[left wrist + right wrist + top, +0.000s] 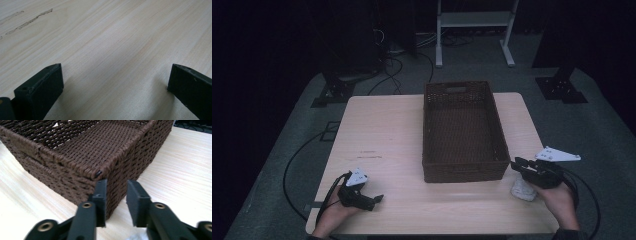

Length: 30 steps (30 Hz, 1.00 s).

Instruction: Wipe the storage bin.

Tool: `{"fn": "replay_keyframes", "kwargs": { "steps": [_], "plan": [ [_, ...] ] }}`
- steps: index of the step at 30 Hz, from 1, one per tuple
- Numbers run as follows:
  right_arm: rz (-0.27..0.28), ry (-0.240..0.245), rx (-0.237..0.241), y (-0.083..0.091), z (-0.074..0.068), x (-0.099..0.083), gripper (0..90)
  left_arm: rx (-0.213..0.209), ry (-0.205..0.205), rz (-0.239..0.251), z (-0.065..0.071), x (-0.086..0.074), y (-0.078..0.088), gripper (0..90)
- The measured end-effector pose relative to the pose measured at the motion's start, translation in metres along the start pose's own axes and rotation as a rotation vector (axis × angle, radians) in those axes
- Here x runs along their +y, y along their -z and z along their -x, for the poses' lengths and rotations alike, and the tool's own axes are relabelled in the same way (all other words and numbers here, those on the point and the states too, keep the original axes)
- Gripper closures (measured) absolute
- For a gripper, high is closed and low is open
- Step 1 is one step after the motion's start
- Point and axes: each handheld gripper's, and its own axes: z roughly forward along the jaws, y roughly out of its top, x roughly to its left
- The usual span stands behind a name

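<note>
Fingers [100,195]: 2 pairs; 1 basket [460,131], 1 table [382,150]

No text, label, brand, number or sign can be read anywhere in these views.

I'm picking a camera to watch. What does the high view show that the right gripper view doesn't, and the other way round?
High view: the whole basket, the left gripper, a white wad in full under the right gripper. Right gripper view: the basket's corner weave close up, the jaws near together with nothing between. Both: basket, table, right gripper, perhaps the wad's edge.
</note>
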Motion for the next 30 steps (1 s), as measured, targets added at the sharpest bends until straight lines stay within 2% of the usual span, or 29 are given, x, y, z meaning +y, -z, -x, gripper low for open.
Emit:
{"fn": "replay_keyframes", "kwargs": {
  "steps": [6,12,24,26,30],
  "plan": [
    [-0.001,0.012,0.011,0.010,-0.012,-0.010,49.8,0.000,0.000,0.000,0.000,0.000,0.000,0.0],
    [-0.037,0.023,0.048,0.006,-0.029,-0.020,33.9,0.000,0.000,0.000,0.000,0.000,0.000,0.0],
    [-0.048,0.072,0.164,-0.010,-0.057,-0.037,16.5,0.000,0.000,0.000,0.000,0.000,0.000,0.0],
    [-0.067,0.086,0.160,-0.016,-0.063,-0.040,14.9,0.000,0.000,0.000,0.000,0.000,0.000,0.0],
    [-0.115,0.114,0.184,-0.029,-0.072,-0.046,12.7,0.000,0.001,0.000,0.000,0.000,0.000,0.0]
  ]
}}
